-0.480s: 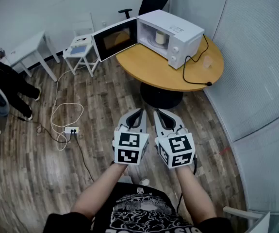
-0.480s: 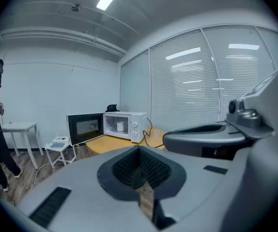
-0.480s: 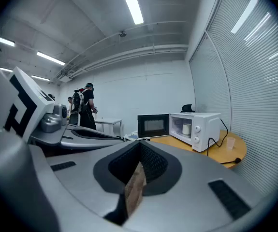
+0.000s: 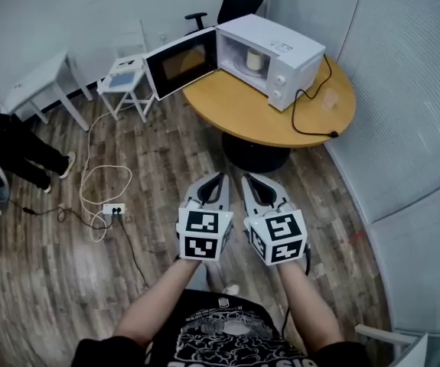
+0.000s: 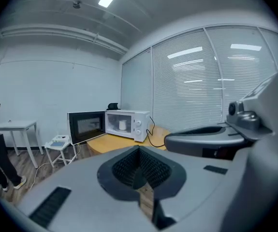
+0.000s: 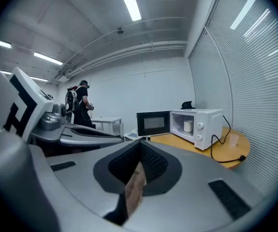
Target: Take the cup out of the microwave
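- Two grippers sit nearest me, side by side over the wooden floor (image 4: 151, 167). My left gripper (image 4: 216, 180) and right gripper (image 4: 252, 182) both have their jaws pressed together with nothing between them.
- Beyond them, and well apart from both, the round table (image 4: 281, 125) carries the microwave (image 4: 281, 48) at its far edge. Its door (image 4: 181, 61) is swung wide, out past the table's left edge.
- Farthest in, the cup (image 4: 255, 60) stands inside the microwave's cavity. It looks upright, long axis vertical, though it is too small from here for me to be sure.
- My judgement is that the cup lies almost straight ahead of the right gripper. The open door hangs on the left gripper's side, so the right hand has the cleaner line in. Its jaws would have to part before they reach the cup.
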